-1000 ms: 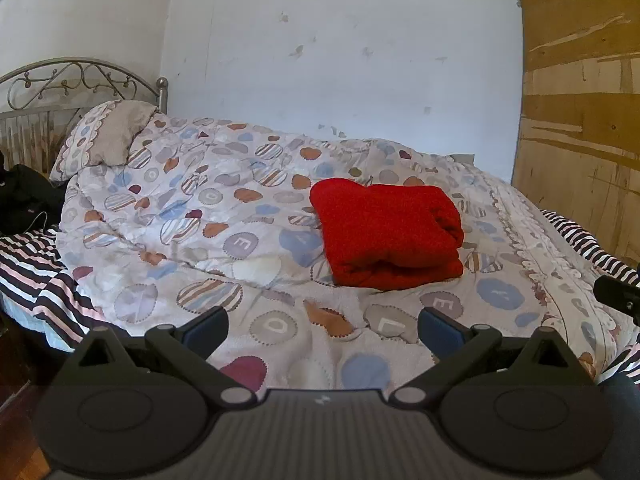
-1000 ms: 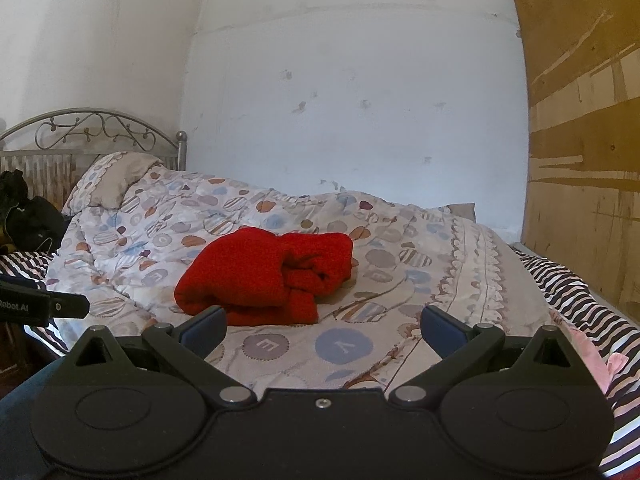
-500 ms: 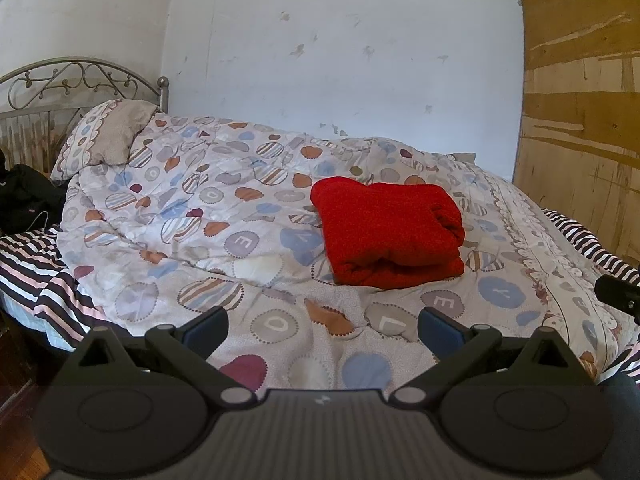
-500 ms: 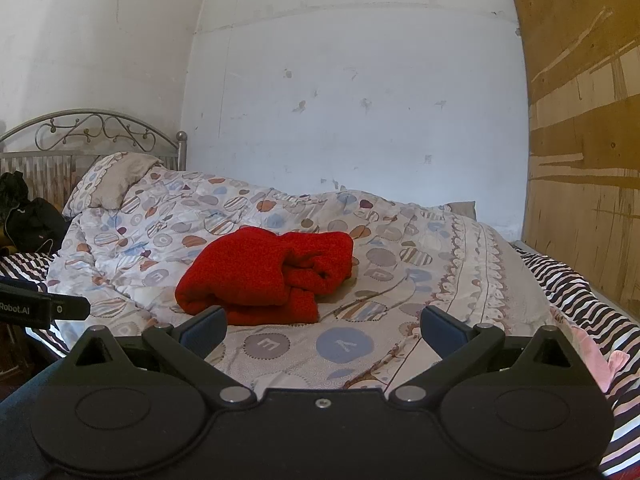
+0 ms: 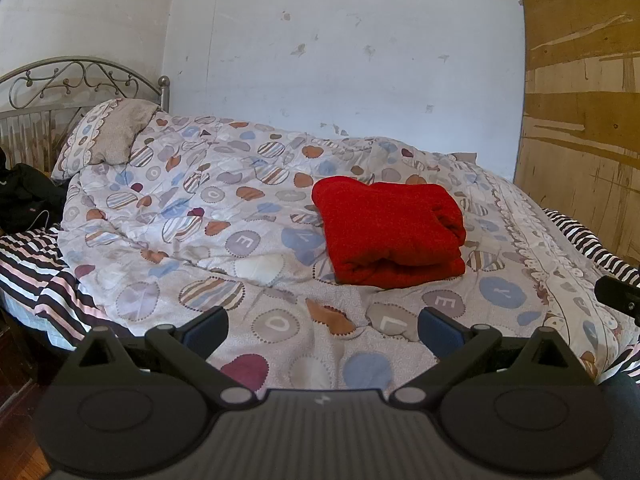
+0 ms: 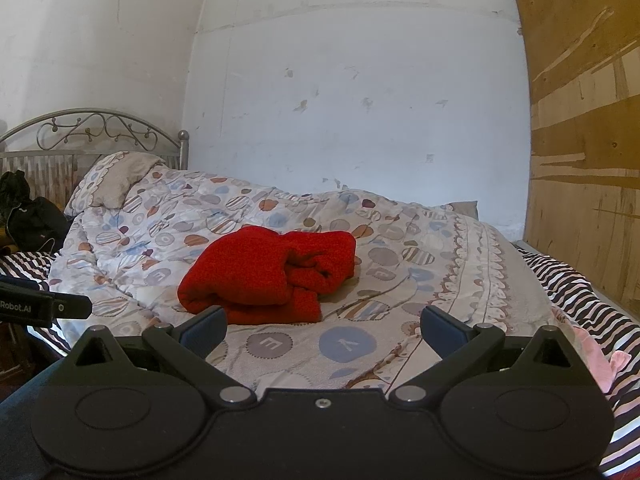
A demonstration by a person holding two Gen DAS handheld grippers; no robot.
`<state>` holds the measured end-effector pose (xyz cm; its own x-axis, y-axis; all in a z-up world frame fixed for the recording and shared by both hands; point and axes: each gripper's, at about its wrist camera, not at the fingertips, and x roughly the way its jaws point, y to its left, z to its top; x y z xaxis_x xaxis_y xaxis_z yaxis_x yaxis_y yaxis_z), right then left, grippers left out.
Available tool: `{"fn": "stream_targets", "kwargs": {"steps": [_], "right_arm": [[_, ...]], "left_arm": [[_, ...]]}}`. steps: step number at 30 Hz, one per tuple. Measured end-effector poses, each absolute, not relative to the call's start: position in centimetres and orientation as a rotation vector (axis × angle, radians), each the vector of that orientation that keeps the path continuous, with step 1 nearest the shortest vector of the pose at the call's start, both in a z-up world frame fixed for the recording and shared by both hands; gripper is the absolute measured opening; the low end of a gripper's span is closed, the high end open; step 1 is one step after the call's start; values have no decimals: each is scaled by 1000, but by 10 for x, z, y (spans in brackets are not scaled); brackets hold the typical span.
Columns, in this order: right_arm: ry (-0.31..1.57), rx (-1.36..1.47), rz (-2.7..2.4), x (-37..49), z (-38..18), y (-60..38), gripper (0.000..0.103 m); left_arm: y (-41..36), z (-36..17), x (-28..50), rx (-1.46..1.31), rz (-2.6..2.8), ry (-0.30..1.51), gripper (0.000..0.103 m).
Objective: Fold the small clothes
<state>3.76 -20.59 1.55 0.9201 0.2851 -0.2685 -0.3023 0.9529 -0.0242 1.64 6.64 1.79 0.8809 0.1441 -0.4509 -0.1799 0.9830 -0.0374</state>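
Note:
A red garment (image 5: 388, 228) lies folded into a thick bundle on the patterned quilt (image 5: 224, 240), right of centre in the left wrist view. From the right wrist view the same red garment (image 6: 272, 272) shows its rolled open end facing right. My left gripper (image 5: 322, 330) is open and empty, held back near the bed's front edge, well short of the bundle. The right gripper (image 6: 323, 328) is also open with nothing between its fingers, and the bundle's near edge sits just beyond its left fingertip (image 6: 208, 326).
A pillow (image 5: 108, 136) leans on the metal headboard (image 5: 76, 80) at far left. A black bag (image 6: 32, 216) sits beside it. Striped sheet (image 6: 580, 296) and a pink cloth (image 6: 596, 356) lie at right, under a plywood panel (image 5: 580, 100). White wall behind.
Both grippers stay open. The views have shifted only slightly; the red bundle has not moved on the quilt.

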Motion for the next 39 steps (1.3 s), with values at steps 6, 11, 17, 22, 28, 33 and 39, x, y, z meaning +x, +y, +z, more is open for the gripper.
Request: {"fn": "stream_targets", "kwargs": {"steps": [6,11,17,22,28,33,39], "right_arm": [[266,-65,302,38,16,-206,103],[266,-65,302,38,15,-206,103],[268,-64,302,38,16,-206,103],[269,-64,303,38,15,-205,103],[270,-64,303,38,15,-205,103],[271,-64,302,38,16,-205,103],[270,-64,303,38,16,-205,103]], "left_arm": [[66,17,16,-80,169,464,103],[66,17,16,-78,169,464,103],[66,17,16,-78,170,464,103],[66,17,17,-79,169,464,103],[66,17,17,-78,168,465,103],[67,15,16,-81,170,468,103],[68,14,15,-81,170,469,103]]}}
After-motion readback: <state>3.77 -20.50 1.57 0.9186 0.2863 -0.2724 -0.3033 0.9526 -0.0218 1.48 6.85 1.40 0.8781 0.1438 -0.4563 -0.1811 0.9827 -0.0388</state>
